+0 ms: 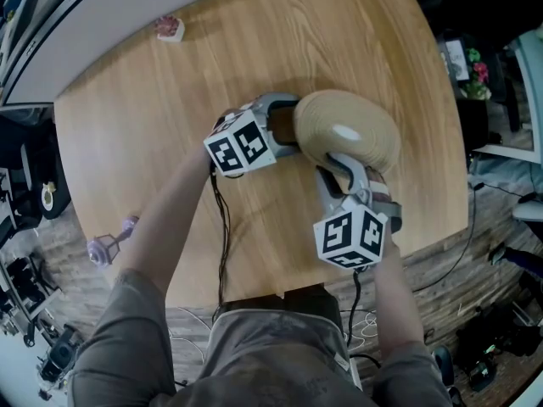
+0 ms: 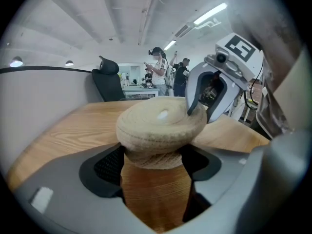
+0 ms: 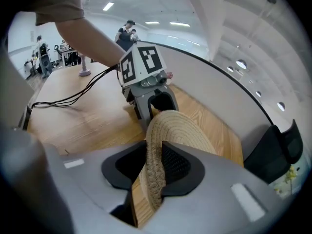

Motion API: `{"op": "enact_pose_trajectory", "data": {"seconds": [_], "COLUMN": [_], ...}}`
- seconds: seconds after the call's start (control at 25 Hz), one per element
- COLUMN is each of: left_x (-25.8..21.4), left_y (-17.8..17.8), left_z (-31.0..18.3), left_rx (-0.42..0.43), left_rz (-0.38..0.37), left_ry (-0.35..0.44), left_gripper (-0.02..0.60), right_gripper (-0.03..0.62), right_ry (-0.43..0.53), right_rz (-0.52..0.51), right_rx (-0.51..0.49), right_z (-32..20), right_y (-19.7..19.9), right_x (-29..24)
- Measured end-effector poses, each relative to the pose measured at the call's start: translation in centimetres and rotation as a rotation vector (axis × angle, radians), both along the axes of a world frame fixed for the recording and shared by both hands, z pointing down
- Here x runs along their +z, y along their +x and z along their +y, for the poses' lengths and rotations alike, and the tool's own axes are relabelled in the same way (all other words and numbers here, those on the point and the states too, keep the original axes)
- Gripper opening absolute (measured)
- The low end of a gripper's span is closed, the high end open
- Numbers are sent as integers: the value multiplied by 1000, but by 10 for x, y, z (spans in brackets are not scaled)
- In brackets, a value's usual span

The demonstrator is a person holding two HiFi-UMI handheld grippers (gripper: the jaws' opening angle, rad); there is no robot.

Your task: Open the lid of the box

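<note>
A round woven straw box stands on the wooden table (image 1: 170,100). Its domed lid (image 1: 348,134) sits on top and overhangs the body (image 2: 156,179). My left gripper (image 1: 288,130) comes in from the left, its jaws wide around the box body (image 2: 155,162) with both pads against its sides. My right gripper (image 1: 339,170) reaches in from the near side. The lid's rim (image 3: 178,130) runs between its pads (image 3: 153,167), which pinch it. The left gripper view shows the right gripper (image 2: 197,112) on the lid's (image 2: 161,123) far edge.
A small pink and white thing (image 1: 170,29) lies near the table's far left edge. Black cables (image 1: 222,227) trail off the near edge by my body. A purple object (image 1: 106,246) lies on the floor at the left. A black chair (image 2: 108,82) stands beyond the table.
</note>
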State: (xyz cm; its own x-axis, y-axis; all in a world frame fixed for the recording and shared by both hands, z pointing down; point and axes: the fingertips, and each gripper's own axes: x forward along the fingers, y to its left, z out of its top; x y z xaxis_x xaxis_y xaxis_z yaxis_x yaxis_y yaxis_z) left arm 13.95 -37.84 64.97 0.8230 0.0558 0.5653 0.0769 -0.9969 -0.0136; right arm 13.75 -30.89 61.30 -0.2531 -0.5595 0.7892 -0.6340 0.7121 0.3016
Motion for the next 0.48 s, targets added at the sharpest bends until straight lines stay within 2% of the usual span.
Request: {"op": "enact_pose_trajectory", "data": {"seconds": [0.2,0.36,0.48], "left_x": [0,1,1], "left_y": [0,-3,-3], "left_z": [-1,0,0], "left_rx": [-20,-51,-75], "left_rz": [-14,-27,-37], "left_ry": [1,-20,-30], "left_gripper": [365,364,362], "right_gripper": [92,86,80], "right_ry": [77,202,292], "right_rz": [-175,-438,-603], "right_rx": [43,220,318], "right_z": [-6,-17,-17], "right_y": [6,29,62], "right_x": [-36,-85,-116]}}
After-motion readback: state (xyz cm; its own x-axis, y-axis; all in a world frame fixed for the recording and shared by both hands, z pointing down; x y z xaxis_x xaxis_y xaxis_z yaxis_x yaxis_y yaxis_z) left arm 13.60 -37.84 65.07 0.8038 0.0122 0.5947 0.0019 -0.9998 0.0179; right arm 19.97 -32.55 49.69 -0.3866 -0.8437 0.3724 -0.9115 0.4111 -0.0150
